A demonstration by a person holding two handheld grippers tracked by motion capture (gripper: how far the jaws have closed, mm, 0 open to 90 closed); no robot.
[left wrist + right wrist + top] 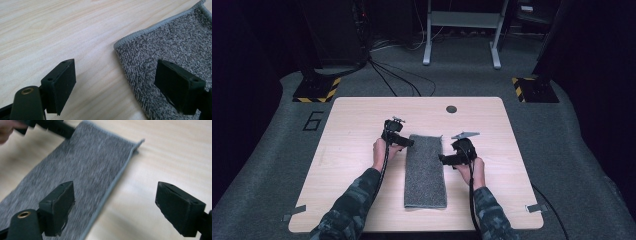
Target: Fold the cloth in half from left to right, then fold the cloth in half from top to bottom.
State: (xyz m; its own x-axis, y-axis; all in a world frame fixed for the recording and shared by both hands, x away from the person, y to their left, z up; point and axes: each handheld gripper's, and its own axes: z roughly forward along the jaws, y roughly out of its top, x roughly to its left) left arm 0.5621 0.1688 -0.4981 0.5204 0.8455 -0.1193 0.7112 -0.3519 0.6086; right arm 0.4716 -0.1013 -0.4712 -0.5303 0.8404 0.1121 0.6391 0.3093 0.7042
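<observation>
One grey towel (426, 170) lies folded into a long narrow strip down the middle of the tabletop (352, 115), its far short end between the two grippers. It is looped terry, speckled light and dark, soft and limp, with a smooth stitched hem along the edge and a rounded corner; the tabletop beneath is pale wood-grain laminate, flat and slick. The left gripper (408, 142) hovers at the far left corner with its fingers (60, 85) spread wide and nothing between them, one over bare wood and one over the pile. The right gripper (443, 159) sits at the right long edge, fingers (58, 206) equally wide and empty, straddling the hem. To fold it again well, I judge each gripper should pinch a far corner through all layers, lift together, and carry the end evenly toward the near edge so the hems line up.
</observation>
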